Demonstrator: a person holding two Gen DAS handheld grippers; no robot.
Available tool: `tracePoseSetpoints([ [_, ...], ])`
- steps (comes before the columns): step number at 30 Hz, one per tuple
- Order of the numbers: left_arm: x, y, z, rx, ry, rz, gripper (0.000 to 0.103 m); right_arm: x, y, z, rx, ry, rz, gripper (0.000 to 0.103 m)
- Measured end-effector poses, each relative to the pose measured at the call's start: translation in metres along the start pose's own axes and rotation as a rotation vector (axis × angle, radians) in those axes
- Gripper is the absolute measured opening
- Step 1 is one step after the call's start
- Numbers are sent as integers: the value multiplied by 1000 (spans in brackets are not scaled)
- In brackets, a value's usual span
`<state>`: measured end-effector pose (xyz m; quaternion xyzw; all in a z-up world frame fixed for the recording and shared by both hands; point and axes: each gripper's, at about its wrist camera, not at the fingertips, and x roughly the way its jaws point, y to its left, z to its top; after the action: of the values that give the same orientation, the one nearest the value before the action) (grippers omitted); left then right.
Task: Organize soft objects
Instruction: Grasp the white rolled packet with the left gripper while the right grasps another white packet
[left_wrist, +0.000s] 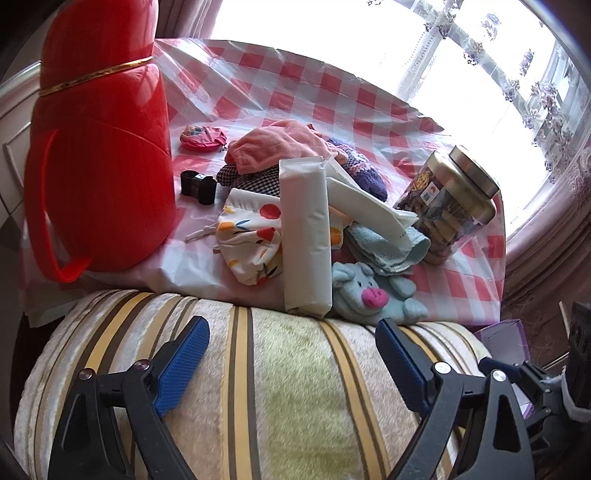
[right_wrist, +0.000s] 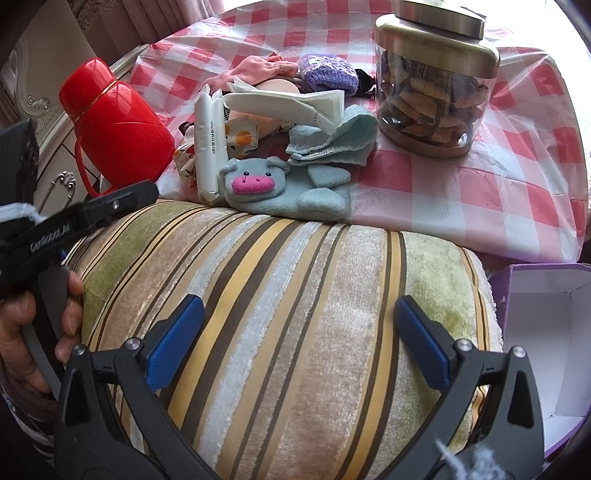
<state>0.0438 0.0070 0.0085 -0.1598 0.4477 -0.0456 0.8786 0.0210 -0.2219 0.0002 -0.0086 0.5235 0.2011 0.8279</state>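
The left gripper is seen with its jaws spread wide over a striped cushion, nothing being gripped between the blue pads. The right gripper is likewise held wide apart above the same cushion, with nothing clasped. In the right wrist view, a hand on the other gripper's handle is seen at 9 o'clock. Just beyond the cushion, at 12 o'clock, a blue plush pig is laid at the table's near edge, touching a white wrapped packet. Behind these, a pile of cloths is heaped: a fruit-print pouch, a light blue towel and a pink cloth. A red flask is stood at 10 o'clock, and a lidded jar at 2 o'clock. A purple box is seen at 3 o'clock in the right wrist view.
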Motion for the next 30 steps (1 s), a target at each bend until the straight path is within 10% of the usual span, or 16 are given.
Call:
tracePoseSetpoints([
  [22, 86, 18, 38, -151, 161, -180, 56, 47, 29, 120, -501, -155, -153, 103],
  [30, 84, 26, 36, -176, 149, -211, 45, 85, 50, 144, -613, -138, -172, 81],
])
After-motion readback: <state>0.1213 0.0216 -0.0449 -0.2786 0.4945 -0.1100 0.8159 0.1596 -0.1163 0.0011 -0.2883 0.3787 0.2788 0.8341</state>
